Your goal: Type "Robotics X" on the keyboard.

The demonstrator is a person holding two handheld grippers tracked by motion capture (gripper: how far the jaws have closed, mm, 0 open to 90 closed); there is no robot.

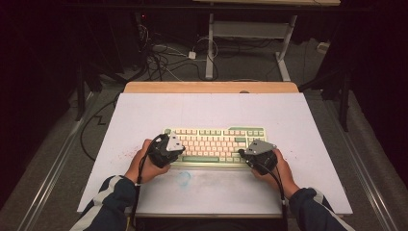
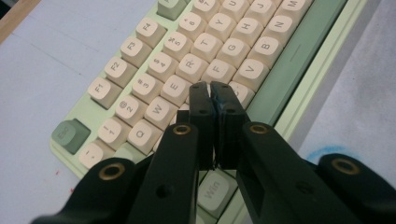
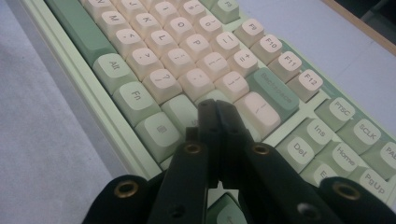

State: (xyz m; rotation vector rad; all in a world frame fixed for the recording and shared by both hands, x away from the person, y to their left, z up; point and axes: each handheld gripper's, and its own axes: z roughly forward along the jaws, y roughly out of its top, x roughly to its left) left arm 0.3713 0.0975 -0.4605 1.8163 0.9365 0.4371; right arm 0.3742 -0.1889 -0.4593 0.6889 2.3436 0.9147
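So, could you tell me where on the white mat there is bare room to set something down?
The mat is bare behind the keyboard up to the wooden edge, and along both sides. In front it is crowded: left gripper, right gripper, hands, and a blue mark.
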